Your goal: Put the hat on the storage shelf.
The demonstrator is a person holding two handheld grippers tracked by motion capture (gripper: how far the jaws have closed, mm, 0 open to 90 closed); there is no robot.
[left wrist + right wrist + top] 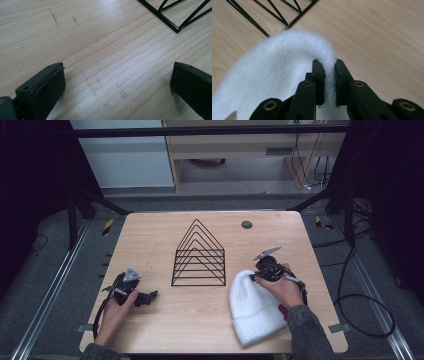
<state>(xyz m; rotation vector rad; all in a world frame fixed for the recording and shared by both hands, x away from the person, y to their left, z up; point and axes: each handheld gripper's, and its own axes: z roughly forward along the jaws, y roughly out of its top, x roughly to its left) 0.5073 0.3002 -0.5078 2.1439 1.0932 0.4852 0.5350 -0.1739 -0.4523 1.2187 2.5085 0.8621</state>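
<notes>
**Hat gripped, not yet lifted**

The right gripper (329, 72) pinches the fuzzy edge of the white beanie (252, 307), which lies near the tabletop's (165, 317) front right corner (apparently still flat). The wire rack (199, 256) stands mid-table, untouched. The left gripper (117, 85), jaws wide, idles over bare wood; the high view shows it front left.

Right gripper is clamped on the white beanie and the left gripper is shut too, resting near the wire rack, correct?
Not quite. The left gripper is open: the left gripper view shows its jaws wide apart over bare table. The right gripper is indeed clamped on the white beanie, near the wire rack.
</notes>
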